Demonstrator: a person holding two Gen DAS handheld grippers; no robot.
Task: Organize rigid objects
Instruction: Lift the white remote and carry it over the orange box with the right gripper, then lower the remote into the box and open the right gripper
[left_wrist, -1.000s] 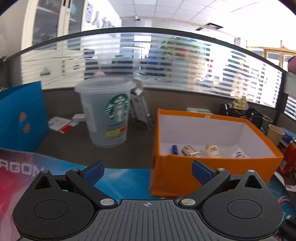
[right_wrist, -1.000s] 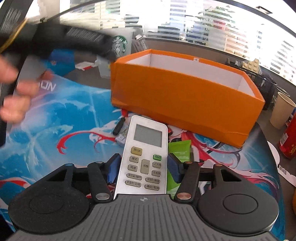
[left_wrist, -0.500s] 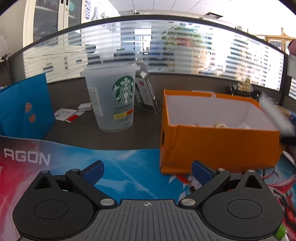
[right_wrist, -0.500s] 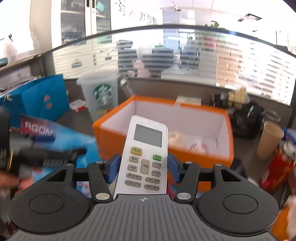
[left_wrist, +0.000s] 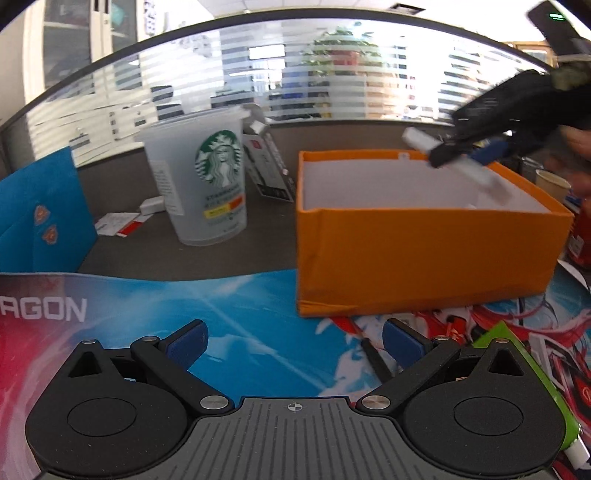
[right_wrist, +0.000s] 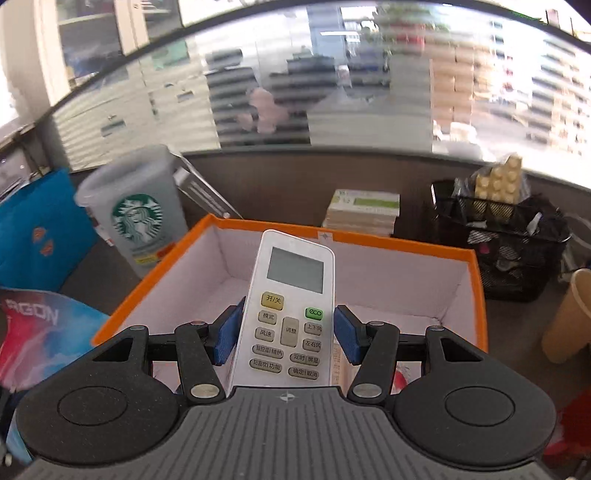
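- Orange box (right_wrist: 476, 291): the largest thing here and our target; it sits on the printed desk mat (left_wrist: 229, 306), open-topped, beside the clear plastic cup (left_wrist: 203, 177).
- White remote (right_wrist: 291, 306): we carry it clamped between the blue pads of the right gripper (right_wrist: 286, 334), tip forward over the box's open top.
- To finish well, we judge we should lower it inside the walls, level it, then release, clear of whatever lies on the box floor.
- Left gripper (left_wrist: 293, 347): jaws spread wide with nothing between them, hovering over the mat near a black pen (left_wrist: 373, 360).
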